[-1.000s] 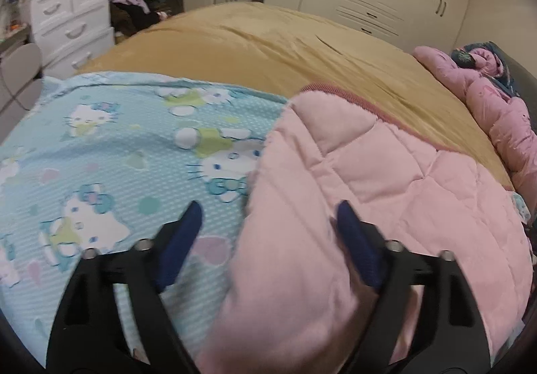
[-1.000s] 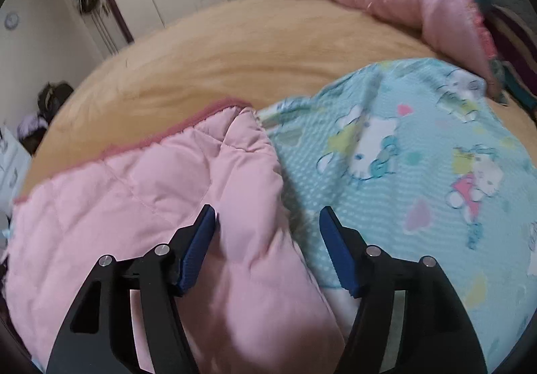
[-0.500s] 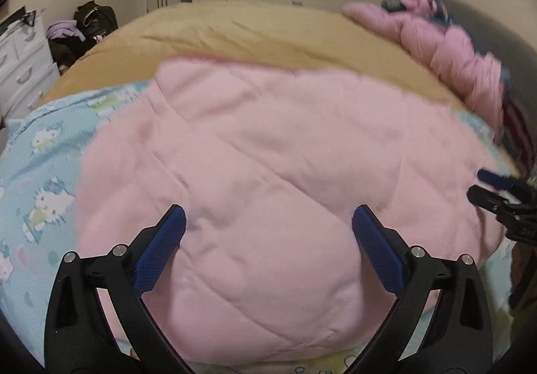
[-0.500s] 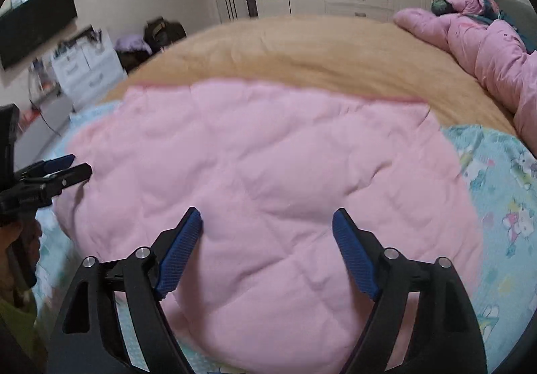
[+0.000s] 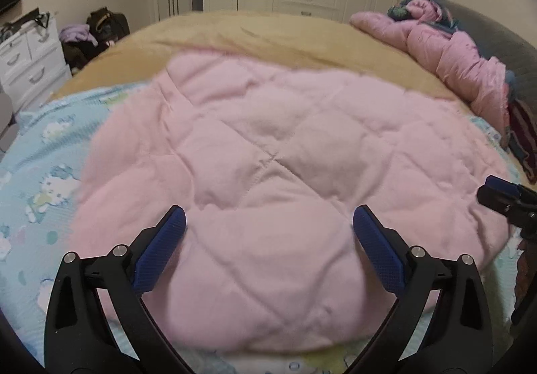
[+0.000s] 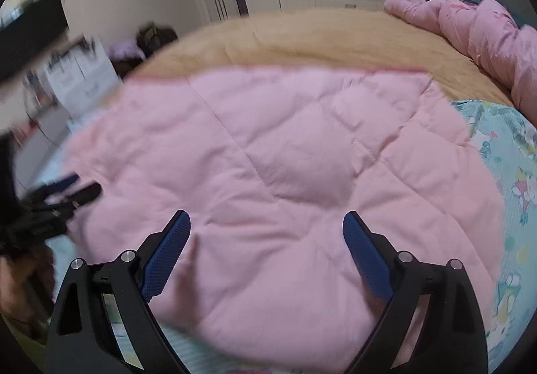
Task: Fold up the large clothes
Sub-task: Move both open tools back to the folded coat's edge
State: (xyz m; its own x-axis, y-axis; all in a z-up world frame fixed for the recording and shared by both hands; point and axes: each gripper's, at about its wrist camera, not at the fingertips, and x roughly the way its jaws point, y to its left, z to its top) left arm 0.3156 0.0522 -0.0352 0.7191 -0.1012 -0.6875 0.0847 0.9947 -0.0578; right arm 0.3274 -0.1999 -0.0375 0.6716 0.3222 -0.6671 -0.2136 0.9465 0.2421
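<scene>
Left wrist view: the bed (image 5: 268, 35) carries a pink quilted garment (image 5: 285, 172), laid flat with its pink side up over its cartoon-print side (image 5: 43, 179). It lies directly ahead of and below both claws, long axis running side to side. The left claw (image 5: 269, 229) and the right claw (image 6: 266, 229) both hang spread, pinching nothing. Neither looks nearer. Only the right wrist view shows the garment's far right corner (image 6: 426, 78).

Pink quilted garment (image 5: 288, 179) folded flat, pink side up, on bed
</scene>
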